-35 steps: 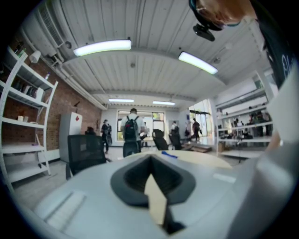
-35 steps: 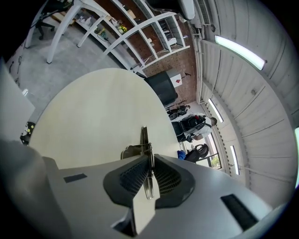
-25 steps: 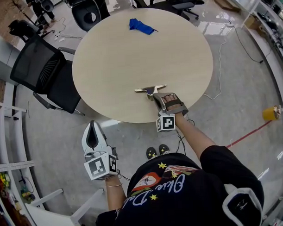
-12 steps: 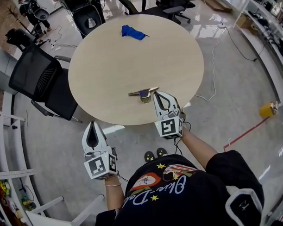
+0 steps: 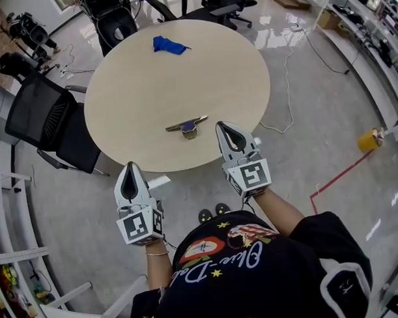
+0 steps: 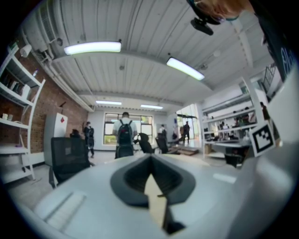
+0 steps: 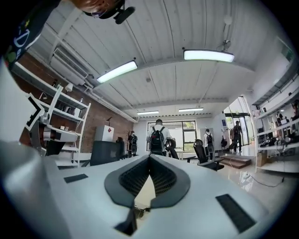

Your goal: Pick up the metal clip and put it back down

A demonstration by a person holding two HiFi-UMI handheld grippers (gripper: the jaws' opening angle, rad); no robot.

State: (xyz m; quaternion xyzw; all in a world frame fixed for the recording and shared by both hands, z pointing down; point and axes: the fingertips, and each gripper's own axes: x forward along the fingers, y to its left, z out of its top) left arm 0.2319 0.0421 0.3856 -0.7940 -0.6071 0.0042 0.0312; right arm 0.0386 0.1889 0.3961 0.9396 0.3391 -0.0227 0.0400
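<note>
Nothing in either set of jaws. The left gripper (image 5: pixel 131 166) has its tips pressed together, and the right gripper (image 5: pixel 224 125) is closing down till its tips meet. The one metal clip (image 5: pixel 187 126) lies flat on the round table (image 5: pixel 138 98), near the front edge and just beside the right gripper, not touching it. One blue cloth (image 5: pixel 167 44) sits at the far side. Only the head view shows those; both gripper views just catch ceiling lights (image 7: pixel 208 55) and the room.

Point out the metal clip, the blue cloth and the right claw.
metal clip (image 5: pixel 187 125): head view, middle of its bar.
blue cloth (image 5: pixel 167 44): head view, centre of the bundle.
right claw (image 5: pixel 223 125): head view, its shut tips.
</note>
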